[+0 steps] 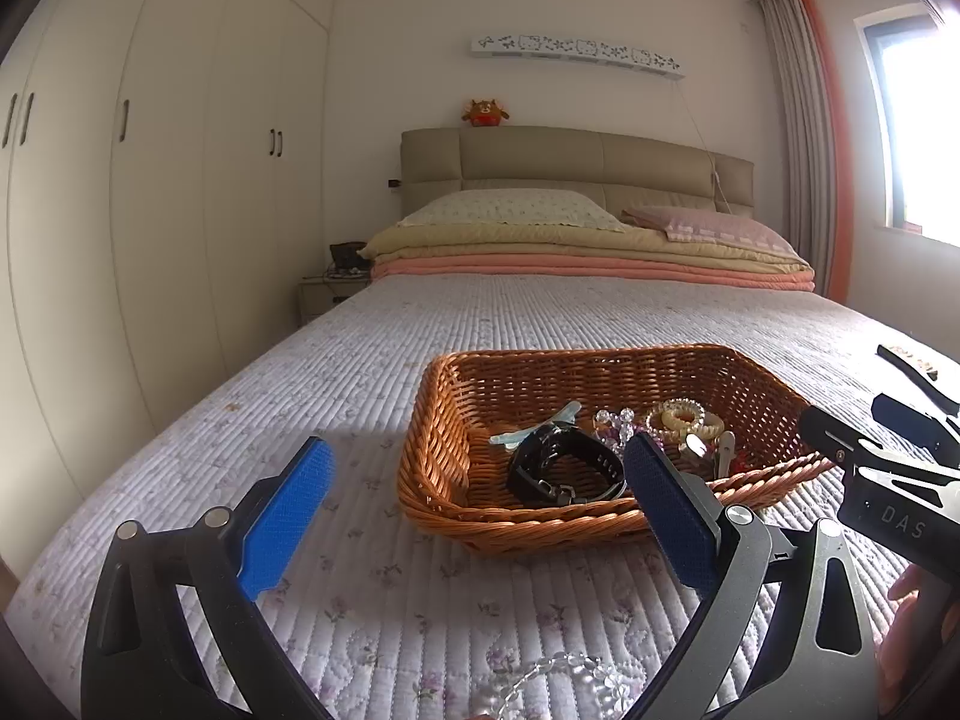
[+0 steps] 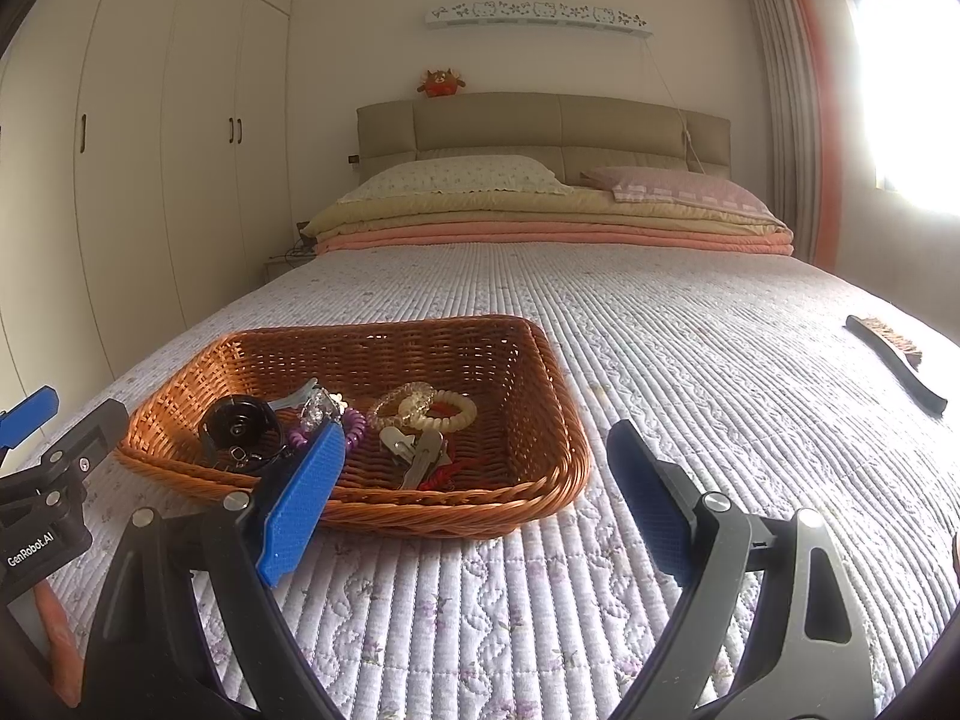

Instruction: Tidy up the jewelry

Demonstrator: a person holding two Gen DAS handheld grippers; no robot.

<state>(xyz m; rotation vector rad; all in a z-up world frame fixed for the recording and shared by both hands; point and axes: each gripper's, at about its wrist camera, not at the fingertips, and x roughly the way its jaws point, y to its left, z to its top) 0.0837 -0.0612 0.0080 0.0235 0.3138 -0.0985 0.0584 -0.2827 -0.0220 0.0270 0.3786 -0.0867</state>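
A brown wicker basket [image 1: 444, 480] [image 2: 540, 468] sits on the quilted bed. It holds a black watch [image 1: 561, 468] [image 2: 240, 429], a clear bead bracelet [image 1: 615, 420], cream and pink spiral hair ties [image 1: 684, 420] [image 2: 432, 408], a purple spiral tie [image 2: 354, 429], metal hair clips [image 2: 414, 450] and a pale blue clip [image 1: 534, 429]. A clear bead bracelet [image 1: 552, 684] lies on the quilt just below my left gripper [image 1: 480, 516], which is open and empty, in front of the basket. My right gripper [image 2: 474, 504] is open and empty, at the basket's near right corner.
A black brush [image 2: 894, 366] [image 1: 912, 372] lies on the quilt at the right. Folded blankets [image 1: 588, 252] and pillows lie at the head of the bed. White wardrobes [image 1: 150, 180] line the left wall. A window and curtains are at the right.
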